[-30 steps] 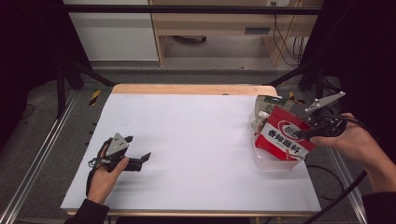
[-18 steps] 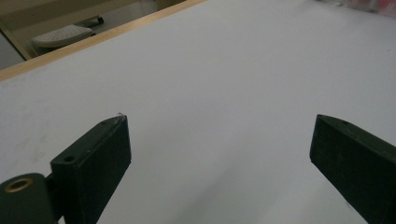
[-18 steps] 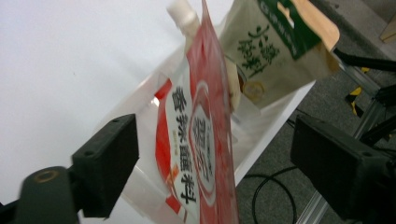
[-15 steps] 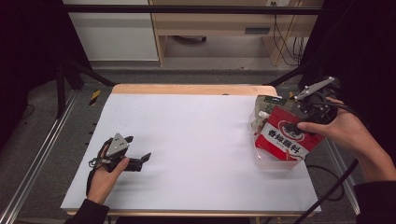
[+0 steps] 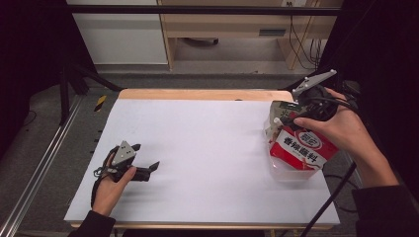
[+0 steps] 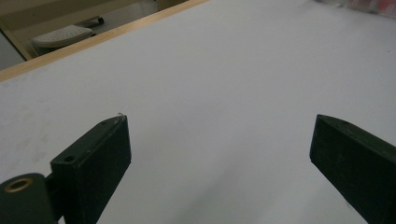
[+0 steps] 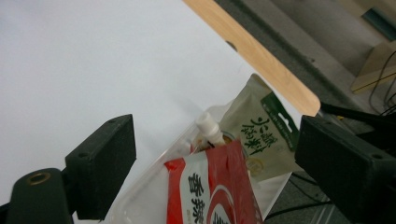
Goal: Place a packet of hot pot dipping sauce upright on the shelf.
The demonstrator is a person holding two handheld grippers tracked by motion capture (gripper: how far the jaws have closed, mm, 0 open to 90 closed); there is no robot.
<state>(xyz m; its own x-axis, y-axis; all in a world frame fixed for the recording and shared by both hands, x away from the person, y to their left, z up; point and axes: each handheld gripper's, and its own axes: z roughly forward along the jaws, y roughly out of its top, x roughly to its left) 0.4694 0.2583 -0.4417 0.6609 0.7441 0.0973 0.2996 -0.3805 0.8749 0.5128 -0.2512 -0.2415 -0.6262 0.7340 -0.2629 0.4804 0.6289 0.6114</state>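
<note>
A red pouch with white lettering (image 5: 304,148) (image 7: 215,191) stands in a clear plastic container (image 5: 291,173) (image 7: 154,172) at the table's right edge. Behind it are a beige-and-green pouch (image 5: 280,109) (image 7: 259,135) and a white spout cap (image 7: 208,125). My right gripper (image 5: 289,116) (image 7: 212,128) hovers just above these pouches. Its jaws have just been opening and stand wide apart, gripping nothing. My left gripper (image 5: 154,168) (image 6: 219,123) rests low at the front left on the white table (image 5: 207,143), open with bare table between its jaws.
The table's wooden far edge (image 5: 197,94) (image 7: 261,60) runs behind the container. A metal rail (image 5: 44,163) lines the left side. A black cable (image 5: 336,197) trails from the right hand over the front right corner. Cabinets and a desk stand beyond the table.
My right gripper has let go of the red pouch's top, opened wide and lifted up and toward the far side. The pouch stays in the container. The left gripper has not moved.
</note>
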